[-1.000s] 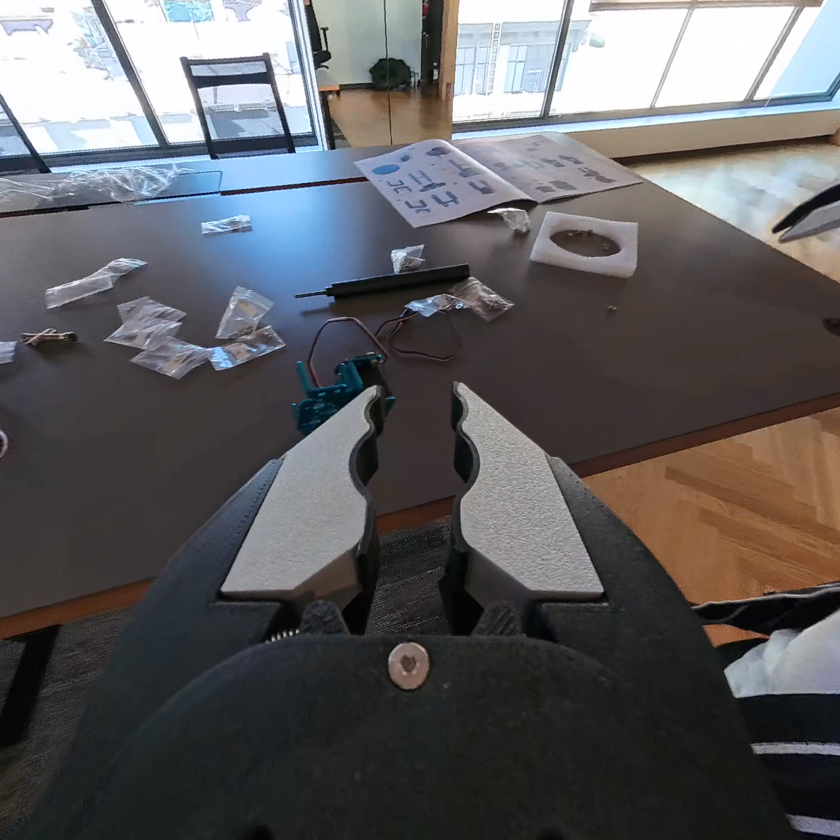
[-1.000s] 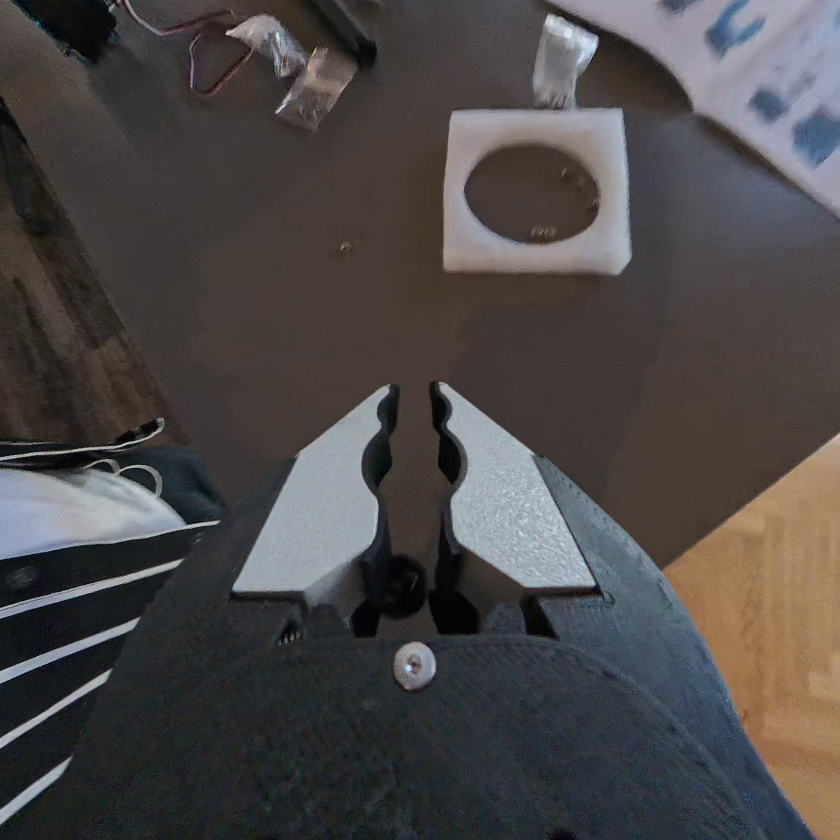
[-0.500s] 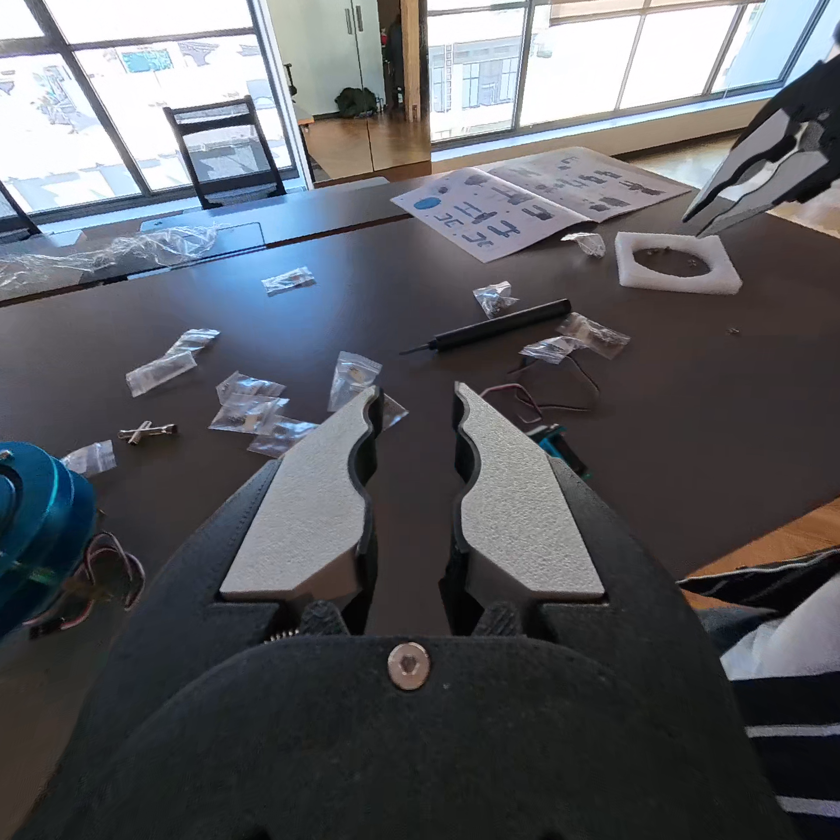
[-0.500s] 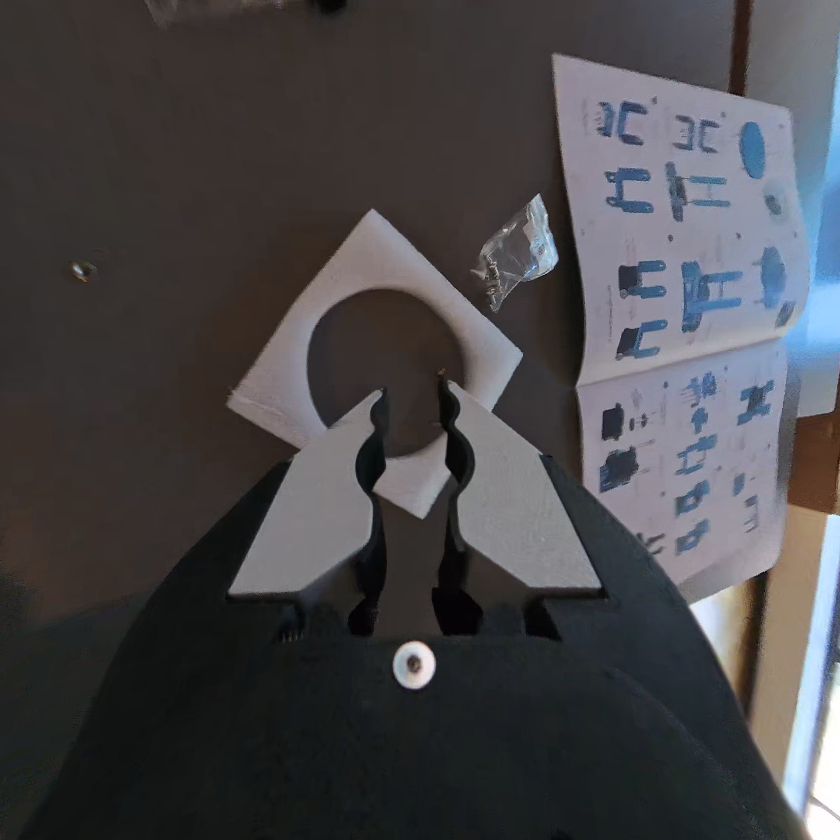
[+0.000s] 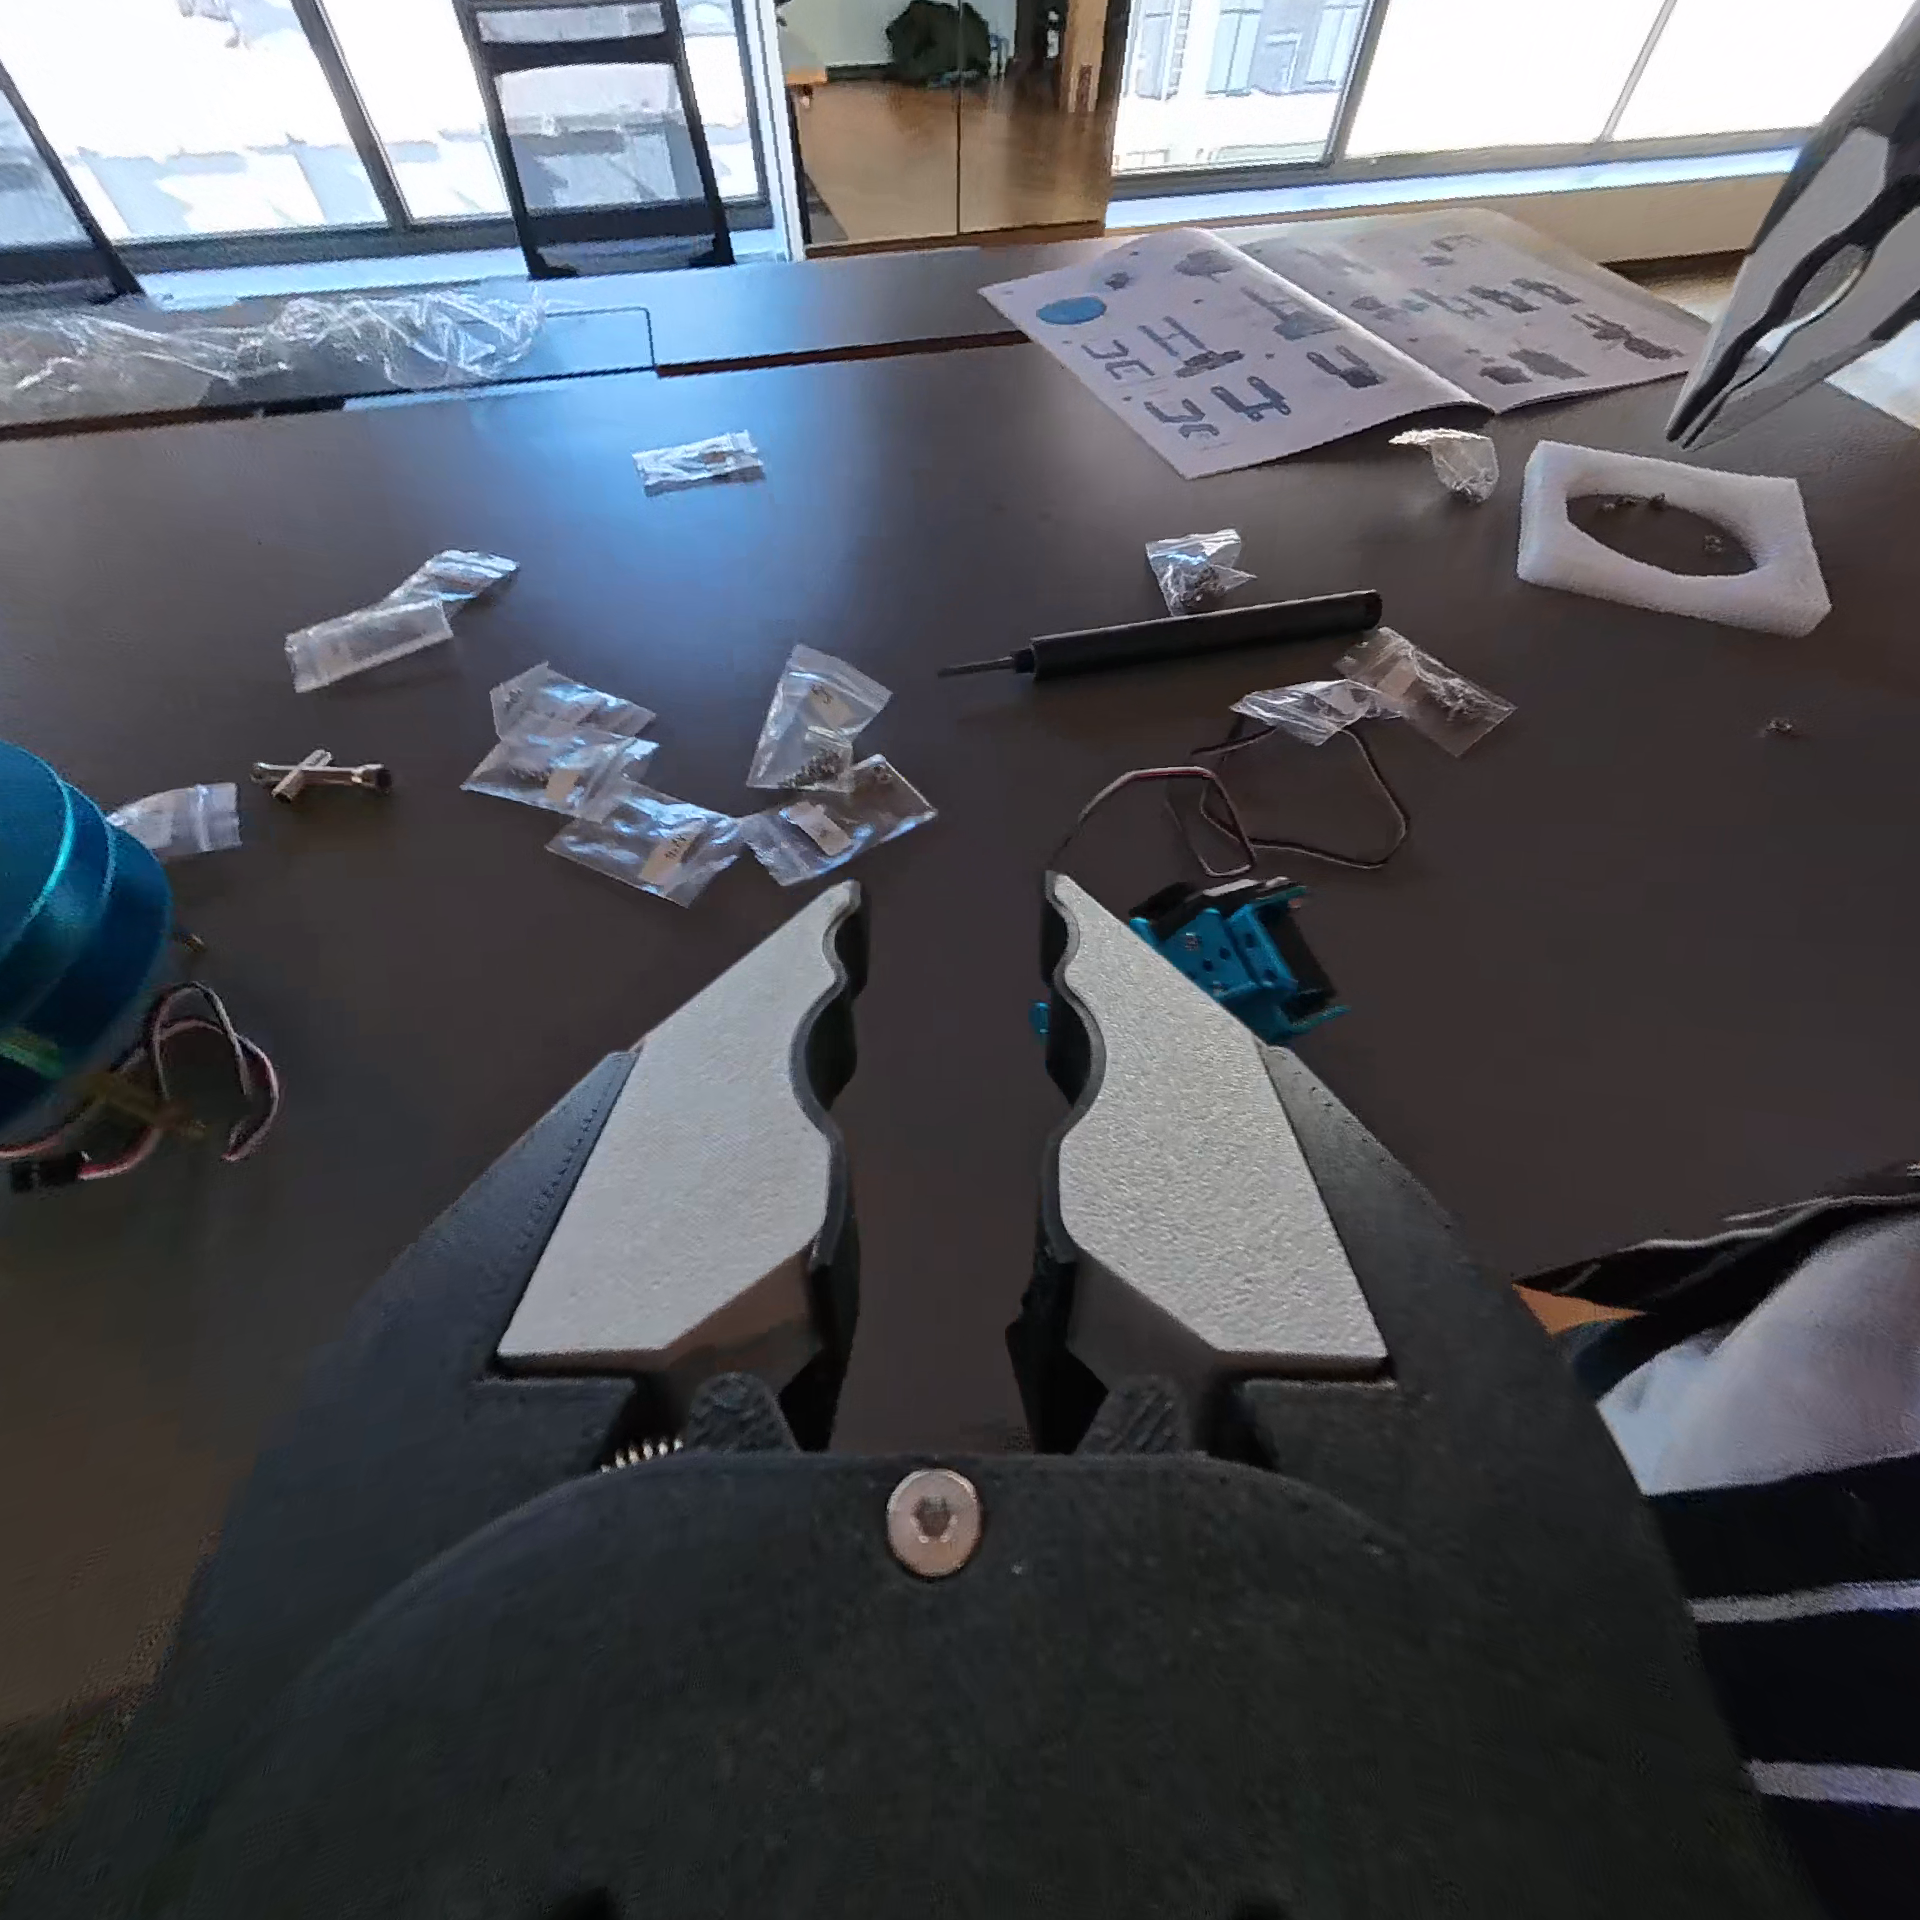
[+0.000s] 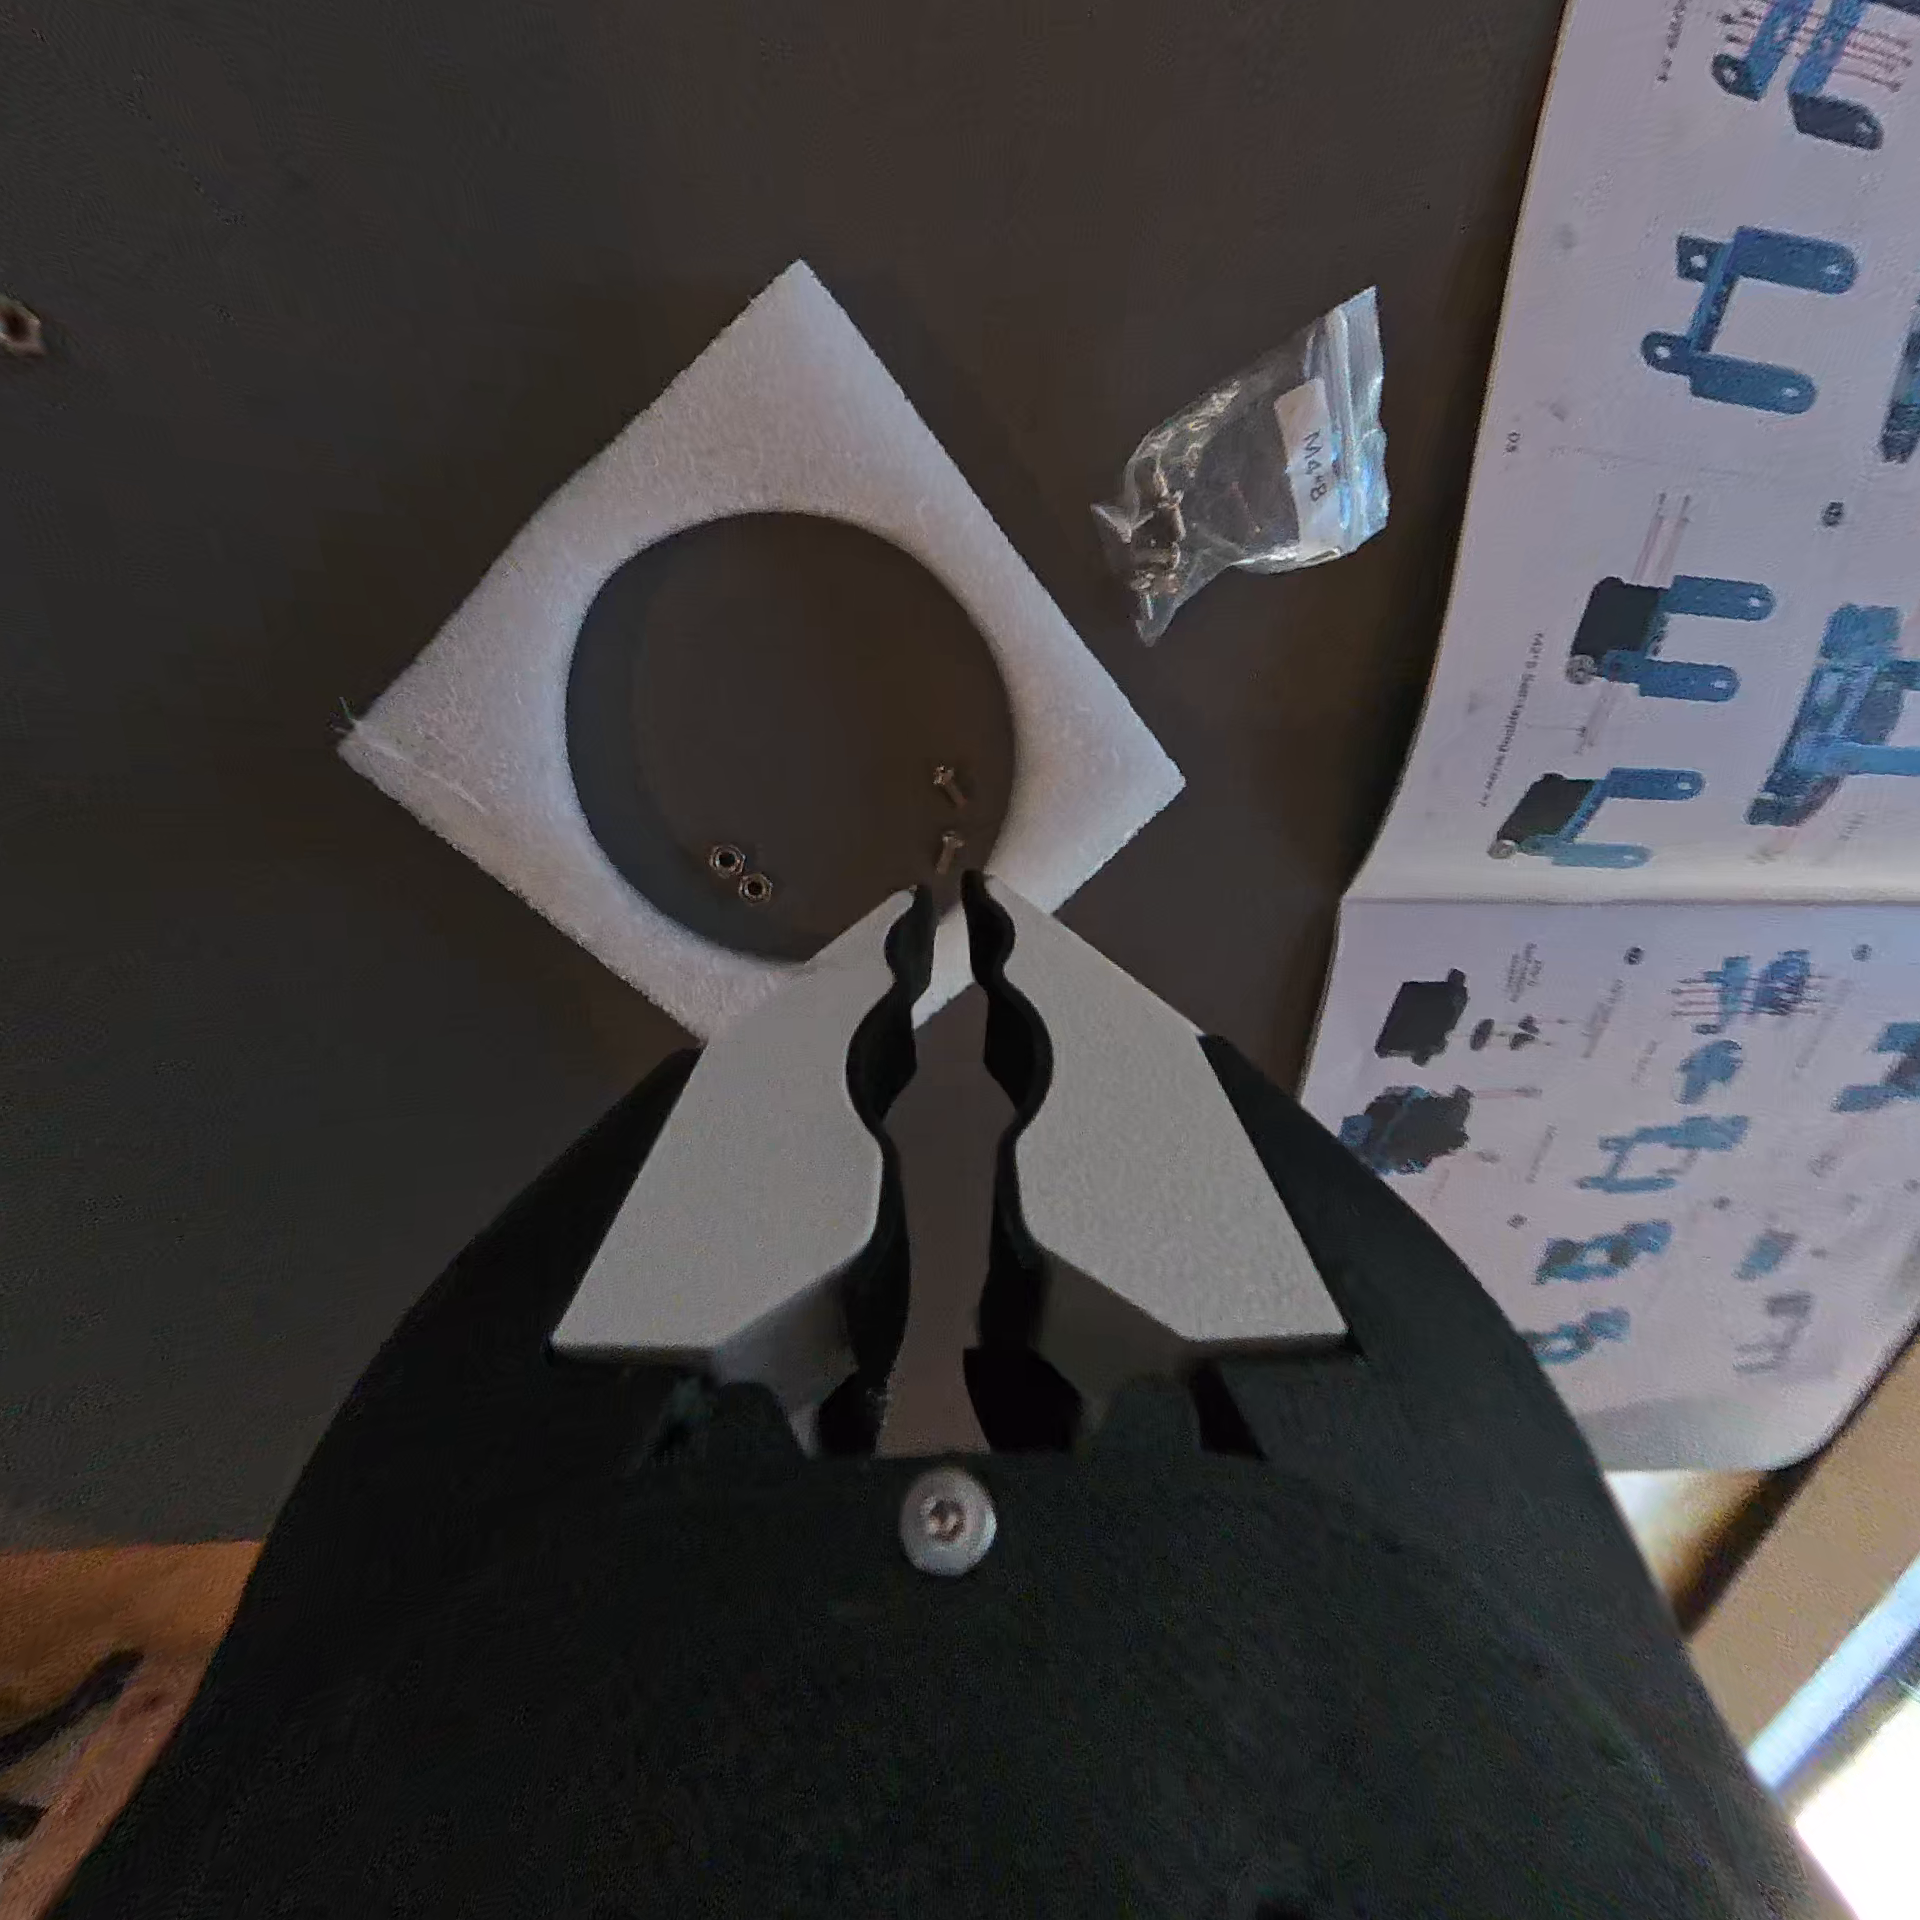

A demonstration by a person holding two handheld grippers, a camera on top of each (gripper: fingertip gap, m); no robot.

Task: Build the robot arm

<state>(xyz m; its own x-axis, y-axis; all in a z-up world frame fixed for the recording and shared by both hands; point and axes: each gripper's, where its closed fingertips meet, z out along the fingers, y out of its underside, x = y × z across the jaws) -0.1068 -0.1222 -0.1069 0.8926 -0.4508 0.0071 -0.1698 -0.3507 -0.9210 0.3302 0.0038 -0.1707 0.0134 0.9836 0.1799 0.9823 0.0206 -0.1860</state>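
Your left gripper (image 5: 951, 899) is hovering with its jaws apart and empty above the dark brown table (image 5: 1558, 1039). To its left a round blue metal part (image 5: 62, 925) with looped wires is sitting at the picture's edge, and clear plastic bags of small hardware (image 5: 665, 790) are lying scattered beyond the fingertips; their small labels are too small to make out. Just right of your right-hand finger a blue metal bracket holding a black servo (image 5: 1242, 956) is resting with its red and black lead curling away. Farther back a slim black screwdriver (image 5: 1184, 636) is lying flat.

Your right gripper (image 6: 940, 883) is pointing down with its jaws nearly together, a narrow gap showing, gripping nothing. Its tips are hanging over the near rim of a square white foam frame with a round hole (image 6: 520, 717); inside the hole two small nuts (image 6: 738, 873) and two small screws (image 6: 948, 821) are lying on bare table. To the right a labelled bag of screws (image 6: 1247, 478) is lying just beside an open printed booklet with blue diagrams (image 6: 1704, 727), which is reaching the table's far edge.
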